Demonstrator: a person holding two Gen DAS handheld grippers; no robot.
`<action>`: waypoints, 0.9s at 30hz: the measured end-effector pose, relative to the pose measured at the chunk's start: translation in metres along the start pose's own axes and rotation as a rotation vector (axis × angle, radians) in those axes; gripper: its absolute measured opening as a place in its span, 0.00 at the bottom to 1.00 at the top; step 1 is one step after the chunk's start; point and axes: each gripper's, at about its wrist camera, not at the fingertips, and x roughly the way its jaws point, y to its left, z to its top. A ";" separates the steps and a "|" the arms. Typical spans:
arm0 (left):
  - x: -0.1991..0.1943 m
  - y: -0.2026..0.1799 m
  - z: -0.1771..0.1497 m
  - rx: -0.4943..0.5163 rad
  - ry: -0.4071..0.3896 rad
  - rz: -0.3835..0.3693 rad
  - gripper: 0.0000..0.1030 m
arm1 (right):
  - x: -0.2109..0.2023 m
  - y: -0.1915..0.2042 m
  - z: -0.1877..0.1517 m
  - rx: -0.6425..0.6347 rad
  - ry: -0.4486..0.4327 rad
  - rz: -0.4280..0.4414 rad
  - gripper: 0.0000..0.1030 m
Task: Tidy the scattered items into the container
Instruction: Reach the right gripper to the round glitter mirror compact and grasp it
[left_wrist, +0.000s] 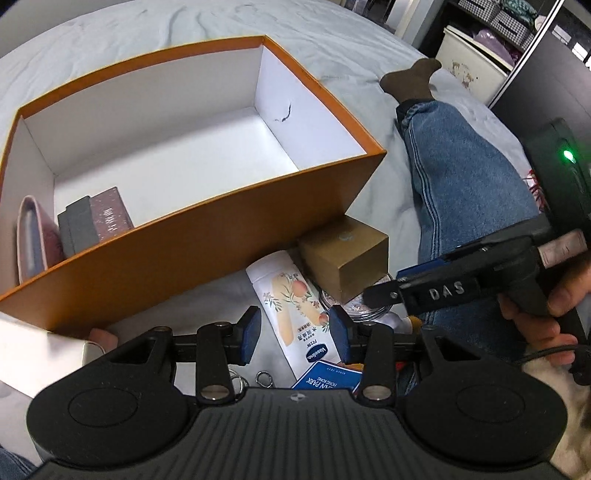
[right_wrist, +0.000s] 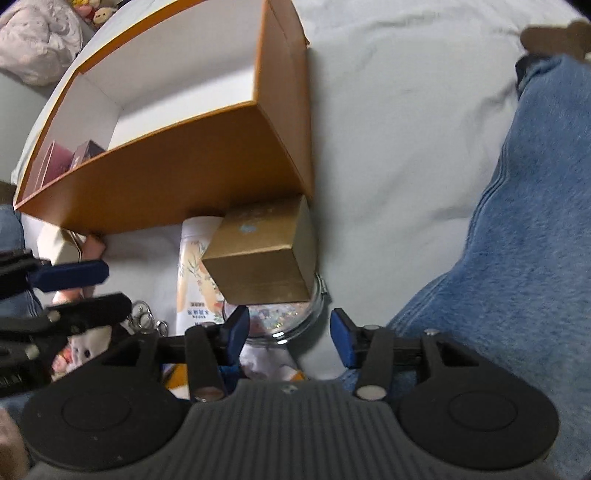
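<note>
An orange box (left_wrist: 207, 243) with a white inside sits on the bed; it also shows in the right wrist view (right_wrist: 177, 177). Inside lie a dark grey box (left_wrist: 77, 229), a maroon box (left_wrist: 110, 214) and a pink item (left_wrist: 33, 240). In front lie a white Vaseline tube (left_wrist: 295, 314), a gold box (left_wrist: 343, 258) and a glass jar (right_wrist: 295, 321) under the gold box (right_wrist: 258, 258). My left gripper (left_wrist: 295, 332) is open astride the tube. My right gripper (right_wrist: 288, 332) is open around the jar.
A blue card (left_wrist: 325, 376) and metal key rings (left_wrist: 264, 378) lie near the left gripper. A white box (left_wrist: 37, 354) sits at the left. The person's jeans leg (left_wrist: 454, 177) lies to the right on the grey bedsheet (right_wrist: 406, 129).
</note>
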 end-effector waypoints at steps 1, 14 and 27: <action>0.001 0.000 0.000 0.000 0.006 0.001 0.46 | 0.004 -0.003 0.001 0.021 0.012 0.018 0.52; 0.005 0.000 0.000 -0.001 0.015 0.015 0.46 | 0.003 -0.006 -0.002 0.126 -0.007 0.097 0.35; 0.004 0.010 -0.016 -0.056 0.011 0.042 0.46 | 0.012 0.018 -0.004 0.077 -0.063 0.069 0.38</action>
